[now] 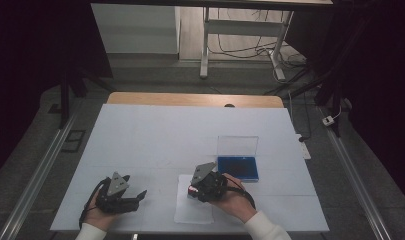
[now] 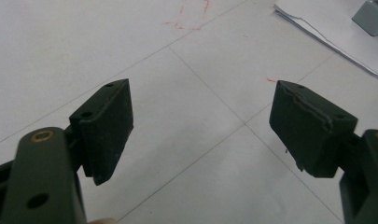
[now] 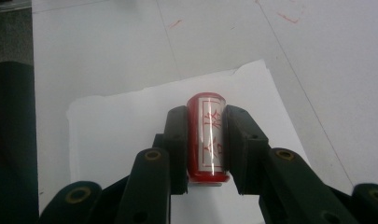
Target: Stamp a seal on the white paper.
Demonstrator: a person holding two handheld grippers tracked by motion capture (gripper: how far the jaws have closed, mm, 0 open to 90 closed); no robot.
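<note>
My right gripper (image 3: pixel 205 140) is shut on a small red stamp (image 3: pixel 206 135) with red characters on a pale face, held between both pads just over a white sheet of paper (image 3: pixel 116 135). From above, that right gripper (image 1: pixel 194 190) sits at the near middle of the table over the same paper (image 1: pixel 192 212), the stamp (image 1: pixel 191 190) a red speck at its tip. My left gripper (image 1: pixel 140 196) rests at the near left with its jaws spread wide. In its own view the left gripper (image 2: pixel 200 126) has only bare table between the pads.
A blue ink pad case (image 1: pixel 238 167) with its clear lid raised stands just right of and beyond the right gripper. The white table cover (image 1: pixel 155 135) stretches to a wooden edge at the back. A paper edge (image 2: pixel 326 42) and a grey object (image 2: pixel 371 16) lie beyond the left gripper.
</note>
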